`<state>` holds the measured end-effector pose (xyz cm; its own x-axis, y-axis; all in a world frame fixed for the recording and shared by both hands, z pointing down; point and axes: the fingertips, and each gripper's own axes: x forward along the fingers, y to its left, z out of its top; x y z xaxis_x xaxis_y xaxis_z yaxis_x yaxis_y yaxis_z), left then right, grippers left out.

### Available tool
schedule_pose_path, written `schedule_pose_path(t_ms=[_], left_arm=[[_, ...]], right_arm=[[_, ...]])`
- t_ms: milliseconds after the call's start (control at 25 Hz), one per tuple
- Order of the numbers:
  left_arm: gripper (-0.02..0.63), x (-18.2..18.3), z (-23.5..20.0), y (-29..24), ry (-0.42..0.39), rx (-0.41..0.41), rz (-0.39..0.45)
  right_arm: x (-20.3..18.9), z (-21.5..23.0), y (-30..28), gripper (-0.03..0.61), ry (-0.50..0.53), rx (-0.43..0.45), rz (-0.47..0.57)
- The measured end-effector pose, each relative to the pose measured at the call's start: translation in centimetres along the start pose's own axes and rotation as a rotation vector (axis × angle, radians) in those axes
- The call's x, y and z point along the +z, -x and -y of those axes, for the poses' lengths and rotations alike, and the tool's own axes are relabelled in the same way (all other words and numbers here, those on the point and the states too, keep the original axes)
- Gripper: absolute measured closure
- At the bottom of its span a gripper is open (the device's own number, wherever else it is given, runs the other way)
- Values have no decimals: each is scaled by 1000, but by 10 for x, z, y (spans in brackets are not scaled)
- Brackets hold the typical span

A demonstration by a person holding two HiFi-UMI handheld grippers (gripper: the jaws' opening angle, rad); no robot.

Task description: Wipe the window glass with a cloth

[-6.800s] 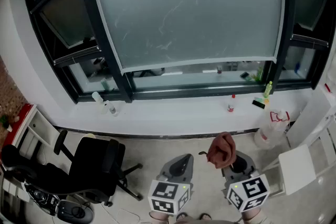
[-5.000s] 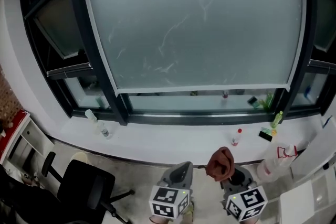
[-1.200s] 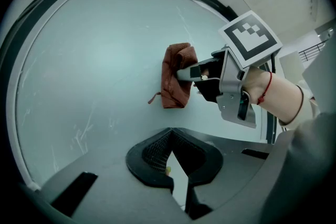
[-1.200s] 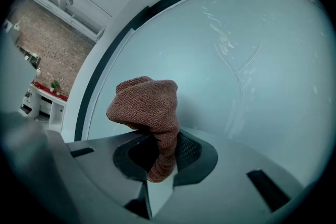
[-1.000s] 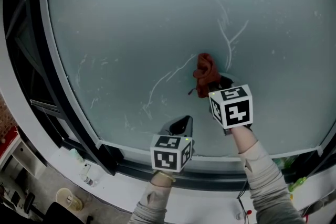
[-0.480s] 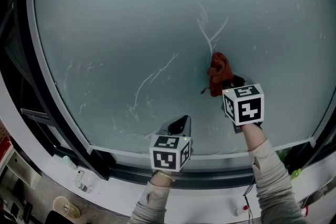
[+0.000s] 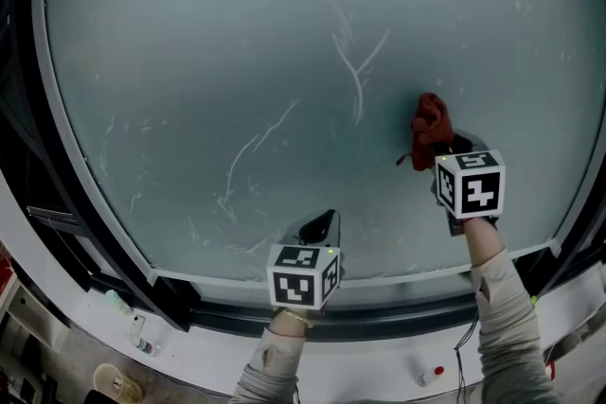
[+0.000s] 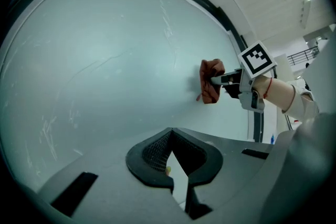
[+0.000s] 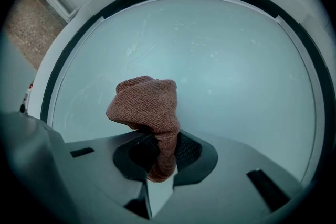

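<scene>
Cloth (image 7: 431, 126) — rust-brown, nubbly, bunched — in clenched right gripper (image 9: 160, 162) against frosted glass (image 7: 237, 33); left gripper (image 8: 179, 184) closed, empty.

The right claw (image 9: 163, 159) is held up and forward on an outstretched arm, the sleeved forearm (image 7: 505, 298) rising from below, its jaws clamped on a cloth (image 9: 147, 105). The left claw (image 8: 176, 162) sits lower and closer in, jaws pressed together and empty.
</scene>
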<state>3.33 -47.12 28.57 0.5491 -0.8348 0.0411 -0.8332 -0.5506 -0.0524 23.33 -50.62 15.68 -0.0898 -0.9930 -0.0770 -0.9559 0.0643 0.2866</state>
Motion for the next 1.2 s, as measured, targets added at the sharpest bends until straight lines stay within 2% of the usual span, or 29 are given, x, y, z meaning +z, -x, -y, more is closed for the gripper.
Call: schedule_pose_path(t_ms=[240, 440, 840, 1200], left_arm=[[609, -3, 4, 0, 10, -7, -3], [609, -6, 5, 4, 11, -6, -9], [609, -7, -15, 29, 23, 46, 11], [609, -20, -40, 62, 31, 115, -9]], right_arm=[[-9, 30, 8, 531, -14, -59, -20], [-7, 24, 13, 531, -15, -48, -14], [9, -72, 36, 531, -23, 137, 78], [0, -158, 30, 531, -34, 293, 70]])
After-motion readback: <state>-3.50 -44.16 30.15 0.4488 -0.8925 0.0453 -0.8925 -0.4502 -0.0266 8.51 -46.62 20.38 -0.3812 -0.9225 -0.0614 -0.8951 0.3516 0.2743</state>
